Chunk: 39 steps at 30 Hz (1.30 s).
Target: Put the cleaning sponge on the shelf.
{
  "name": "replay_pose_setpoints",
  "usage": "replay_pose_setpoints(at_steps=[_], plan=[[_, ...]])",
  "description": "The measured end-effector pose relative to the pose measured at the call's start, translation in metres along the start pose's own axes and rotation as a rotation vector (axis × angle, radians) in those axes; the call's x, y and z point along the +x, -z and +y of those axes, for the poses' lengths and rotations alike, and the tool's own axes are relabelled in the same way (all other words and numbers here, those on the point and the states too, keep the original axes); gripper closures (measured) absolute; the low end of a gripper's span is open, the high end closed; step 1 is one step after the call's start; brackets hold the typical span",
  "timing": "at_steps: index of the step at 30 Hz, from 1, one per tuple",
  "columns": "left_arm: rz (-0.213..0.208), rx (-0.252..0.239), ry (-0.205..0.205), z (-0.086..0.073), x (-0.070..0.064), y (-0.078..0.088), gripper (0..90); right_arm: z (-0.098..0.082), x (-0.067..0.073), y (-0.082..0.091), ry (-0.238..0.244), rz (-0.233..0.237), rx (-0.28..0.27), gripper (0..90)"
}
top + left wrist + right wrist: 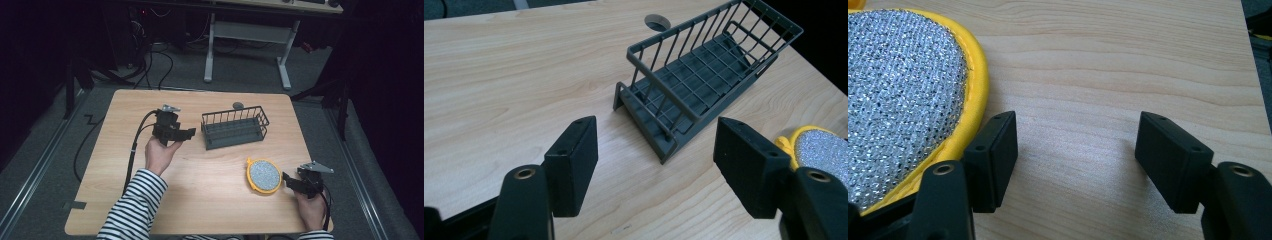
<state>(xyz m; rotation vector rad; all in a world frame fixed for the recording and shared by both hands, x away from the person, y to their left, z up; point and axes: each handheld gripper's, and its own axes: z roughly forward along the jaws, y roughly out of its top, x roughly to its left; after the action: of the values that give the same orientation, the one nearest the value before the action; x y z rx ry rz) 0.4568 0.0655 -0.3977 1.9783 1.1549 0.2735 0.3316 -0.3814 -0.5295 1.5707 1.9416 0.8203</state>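
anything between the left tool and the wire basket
No. In the left gripper view, bare wooden tabletop separates the open left tool from the grey wire basket.

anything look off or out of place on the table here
Nothing stands out. The wire basket sits upright and empty, the yellow-rimmed scrub pad lies flat beside the right gripper, and nothing looks spilled or broken.

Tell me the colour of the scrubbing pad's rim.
Yellow, around a silvery mesh face: the scrubbing pad shows best in the right gripper view.

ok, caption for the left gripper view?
Open left tongs face the empty grey wire basket on the wooden table.
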Motion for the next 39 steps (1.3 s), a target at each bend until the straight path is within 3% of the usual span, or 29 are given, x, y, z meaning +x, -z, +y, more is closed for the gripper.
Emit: replay_pose_setpoints(at_steps=[6,13,18,25,32,36,39], plan=[[-0.012,0.02,-0.031,0.026,-0.018,-0.013,34.5,0.0,0.0,0.0,0.001,-0.001,-0.001,33.7],[-0.02,0.053,-0.024,0.042,-0.031,-0.024,34.7,0.0,0.0,0.0,0.003,0.005,0.0,33.5],[0.035,0.091,-0.053,0.052,-0.038,-0.039,34.8,0.0,0.0,0.0,0.003,0.01,-0.001,33.0],[0.08,0.147,-0.034,0.058,-0.031,-0.064,35.0,0.0,0.0,0.0,0.005,0.011,-0.001,33.0],[0.159,0.223,-0.012,0.056,-0.01,-0.085,38.2,0.0,0.0,0.0,0.006,0.009,0.0,33.1],[0.173,0.228,-0.024,0.054,-0.009,-0.089,41.8,0.0,0.0,0.0,0.006,0.009,0.0,33.1],[0.154,0.219,-0.016,0.054,-0.007,-0.094,43.3,0.0,0.0,0.0,0.009,0.008,0.0,33.1]])
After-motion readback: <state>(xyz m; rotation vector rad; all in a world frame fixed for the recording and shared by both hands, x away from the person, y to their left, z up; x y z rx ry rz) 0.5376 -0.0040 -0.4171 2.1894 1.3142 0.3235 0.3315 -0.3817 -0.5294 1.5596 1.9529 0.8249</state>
